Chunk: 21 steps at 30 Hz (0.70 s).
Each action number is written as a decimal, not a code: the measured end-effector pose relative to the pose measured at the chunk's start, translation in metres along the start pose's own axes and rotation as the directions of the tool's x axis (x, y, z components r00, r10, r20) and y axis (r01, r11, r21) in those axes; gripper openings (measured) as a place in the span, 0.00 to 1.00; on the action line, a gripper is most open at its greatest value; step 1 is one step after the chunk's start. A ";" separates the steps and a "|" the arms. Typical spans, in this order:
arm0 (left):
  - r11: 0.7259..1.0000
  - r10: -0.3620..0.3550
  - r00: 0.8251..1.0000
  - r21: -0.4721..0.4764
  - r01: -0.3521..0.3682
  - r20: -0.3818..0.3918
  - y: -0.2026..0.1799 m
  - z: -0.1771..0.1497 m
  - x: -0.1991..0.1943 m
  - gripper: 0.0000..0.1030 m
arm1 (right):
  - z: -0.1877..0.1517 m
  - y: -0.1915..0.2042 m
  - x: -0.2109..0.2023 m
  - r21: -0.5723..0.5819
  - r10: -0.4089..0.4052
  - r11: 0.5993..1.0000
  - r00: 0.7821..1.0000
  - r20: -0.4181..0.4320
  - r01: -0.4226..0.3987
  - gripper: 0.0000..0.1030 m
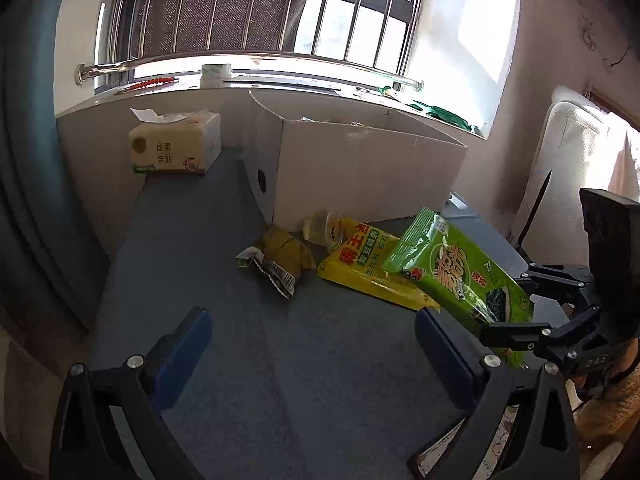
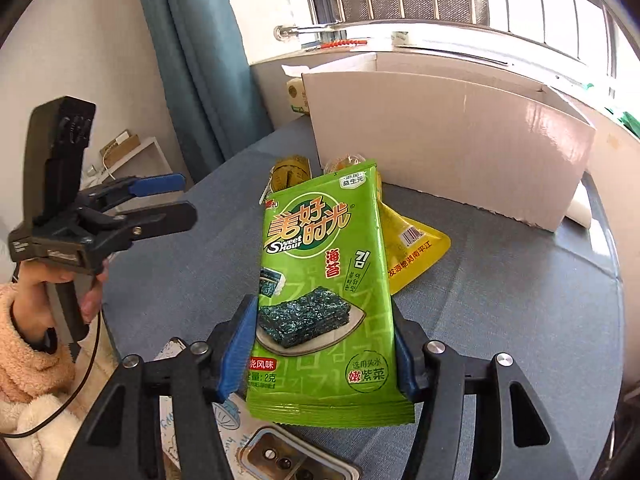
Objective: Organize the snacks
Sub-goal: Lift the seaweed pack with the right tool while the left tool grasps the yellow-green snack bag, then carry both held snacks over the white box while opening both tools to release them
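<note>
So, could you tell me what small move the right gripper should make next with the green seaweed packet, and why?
Probably lift the green seaweed snack packet toward the open white cardboard box behind it. The right gripper has the packet between its blue pads, apparently clamped, and the yellow snack pouch remains on the grey table. The left gripper is open and empty.

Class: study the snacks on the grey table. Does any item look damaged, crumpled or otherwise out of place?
Yes. The olive-yellow wrapper left of the yellow packet is crumpled and looks torn open, more like litter than a snack. The green seaweed packet looks intact, clamped in the right tool.
</note>
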<state>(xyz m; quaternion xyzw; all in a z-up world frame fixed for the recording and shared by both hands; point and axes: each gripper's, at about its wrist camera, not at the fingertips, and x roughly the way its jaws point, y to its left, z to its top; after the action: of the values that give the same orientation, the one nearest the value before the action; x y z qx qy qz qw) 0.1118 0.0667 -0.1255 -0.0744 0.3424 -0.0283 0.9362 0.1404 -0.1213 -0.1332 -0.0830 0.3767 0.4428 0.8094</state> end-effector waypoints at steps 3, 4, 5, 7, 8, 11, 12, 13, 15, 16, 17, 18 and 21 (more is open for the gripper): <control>0.998 0.018 0.999 0.056 -0.017 -0.029 0.006 0.019 0.029 1.00 | -0.011 -0.008 -0.028 0.076 0.009 0.997 0.997 0.082 -0.015 0.62; 0.998 -0.008 1.000 0.063 0.010 -0.029 0.010 0.025 0.039 1.00 | -0.016 -0.012 -0.037 0.098 0.006 0.995 0.995 0.103 -0.016 0.62; 0.998 -0.018 0.999 0.062 0.021 -0.050 0.013 0.031 0.049 1.00 | -0.019 -0.015 -0.045 0.116 0.005 0.993 0.993 0.119 -0.019 0.62; 0.995 -0.011 0.994 0.093 0.021 -0.107 0.015 0.039 0.070 1.00 | -0.026 -0.016 -0.051 0.140 -0.003 0.990 0.990 0.139 -0.017 0.62; 0.993 -0.023 0.992 0.112 0.037 -0.126 0.016 0.041 0.078 1.00 | -0.029 -0.017 -0.053 0.152 -0.005 0.988 0.990 0.142 -0.017 0.62; 0.993 -0.024 0.982 0.109 0.045 -0.189 0.021 0.041 0.099 0.97 | -0.032 -0.025 -0.055 0.196 -0.004 0.980 0.988 0.153 -0.026 0.62; 0.993 -0.043 0.976 0.095 0.065 -0.213 0.022 0.040 0.103 0.91 | -0.033 -0.021 -0.057 0.202 -0.006 0.979 0.988 0.156 -0.026 0.62; 0.993 -0.030 0.980 0.104 0.051 -0.199 0.022 0.041 0.101 0.71 | -0.034 -0.021 -0.058 0.204 -0.008 0.979 0.988 0.157 -0.024 0.62; 0.992 -0.025 0.980 0.113 0.048 -0.197 0.021 0.040 0.097 0.58 | -0.038 -0.020 -0.062 0.204 -0.007 0.979 0.987 0.159 -0.026 0.62; 0.992 -0.024 0.981 0.114 0.047 -0.191 0.020 0.039 0.094 0.55 | -0.036 -0.020 -0.059 0.204 0.000 0.978 0.987 0.159 -0.033 0.62; 0.991 -0.017 0.984 0.129 0.040 -0.179 0.017 0.037 0.089 0.54 | -0.036 -0.020 -0.059 0.202 0.003 0.979 0.987 0.159 -0.036 0.62; 0.990 -0.007 0.986 0.141 0.030 -0.165 0.014 0.035 0.083 0.54 | -0.034 -0.019 -0.056 0.199 0.002 0.979 0.987 0.159 -0.034 0.62; 0.992 -0.026 0.992 0.116 0.040 -0.122 0.013 0.033 0.064 0.54 | -0.032 -0.022 -0.054 0.208 0.008 0.977 0.985 0.170 -0.044 0.62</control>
<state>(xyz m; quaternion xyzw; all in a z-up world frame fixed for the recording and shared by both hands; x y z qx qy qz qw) 0.1817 0.0766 -0.1434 -0.0229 0.3945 -0.0684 0.9161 0.1229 -0.1845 -0.1225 0.0457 0.3531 0.4163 0.8366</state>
